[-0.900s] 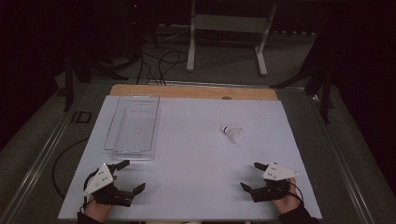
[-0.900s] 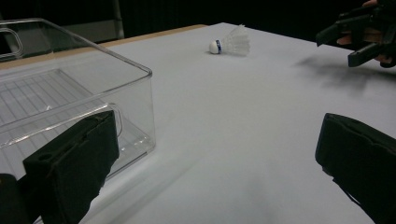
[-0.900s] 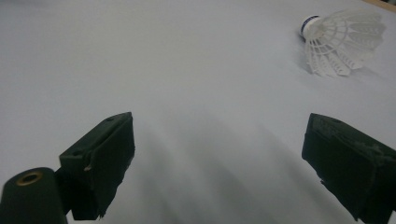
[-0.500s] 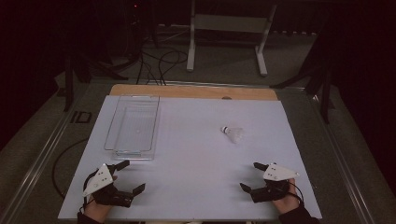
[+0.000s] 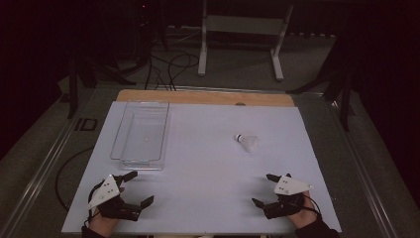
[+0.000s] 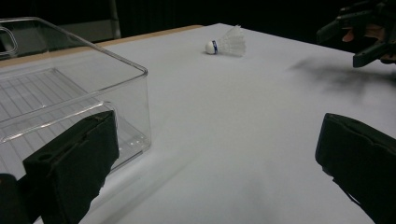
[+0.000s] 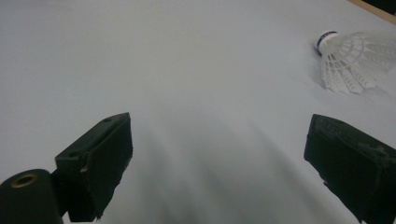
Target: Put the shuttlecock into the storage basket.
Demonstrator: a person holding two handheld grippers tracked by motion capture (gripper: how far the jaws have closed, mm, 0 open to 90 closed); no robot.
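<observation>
A white shuttlecock (image 5: 247, 142) lies on its side on the white table top, right of centre; the left gripper view shows the shuttlecock (image 6: 226, 45) far off, and the right gripper view has the shuttlecock (image 7: 353, 59) at its upper right. A clear plastic bin (image 5: 141, 134) stands empty at the left. My left gripper (image 5: 140, 189) rests open near the front left edge, just in front of the bin (image 6: 65, 100). My right gripper (image 5: 262, 189) rests open at the front right, well short of the shuttlecock. Nothing sits between either pair of jaws.
The white table top (image 5: 208, 163) has a wooden strip (image 5: 205, 97) along its far edge. Beyond it stand a metal frame (image 5: 242, 39) and cables (image 5: 168, 64) on a dark floor. The other hand's gripper (image 6: 362, 30) appears at the left gripper view's upper right.
</observation>
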